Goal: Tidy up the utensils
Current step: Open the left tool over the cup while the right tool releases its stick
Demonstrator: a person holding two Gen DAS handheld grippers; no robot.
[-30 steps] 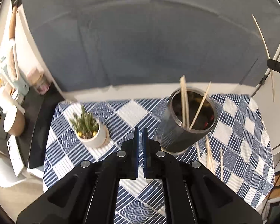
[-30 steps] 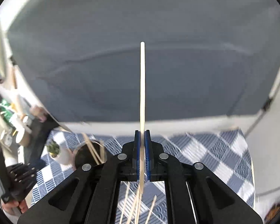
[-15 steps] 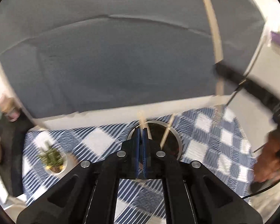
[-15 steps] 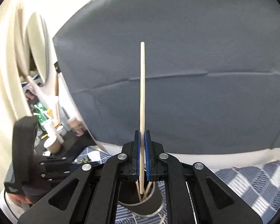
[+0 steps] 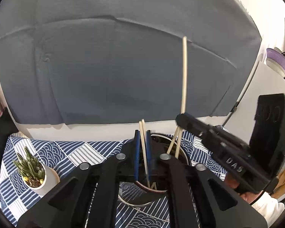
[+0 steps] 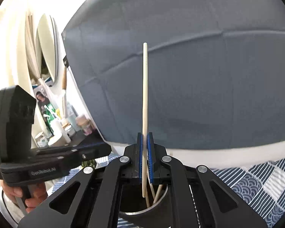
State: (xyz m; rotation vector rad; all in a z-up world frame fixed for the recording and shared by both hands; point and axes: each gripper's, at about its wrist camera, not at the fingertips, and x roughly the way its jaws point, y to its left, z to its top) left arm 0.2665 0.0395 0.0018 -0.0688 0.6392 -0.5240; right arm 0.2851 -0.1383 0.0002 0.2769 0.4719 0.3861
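Observation:
A dark metal cup stands on the blue patterned cloth and holds several pale wooden chopsticks. My right gripper holds one chopstick upright between slightly parted pads, its lower tip over the cup's mouth. That gripper and chopstick also show in the left wrist view, above the cup's right side. My left gripper is right over the cup, its pads a small gap apart around two standing chopsticks; I cannot tell if they touch them.
A small potted succulent stands on the cloth at the left. A big grey cushion fills the background. A dark shelf with jars and bottles is at the far left. Purple bowls sit on a white ledge at the right.
My right gripper has carried its chopstick left and down over the cup, and its pads have parted slightly. My left gripper has moved right over the cup and opened a small gap.

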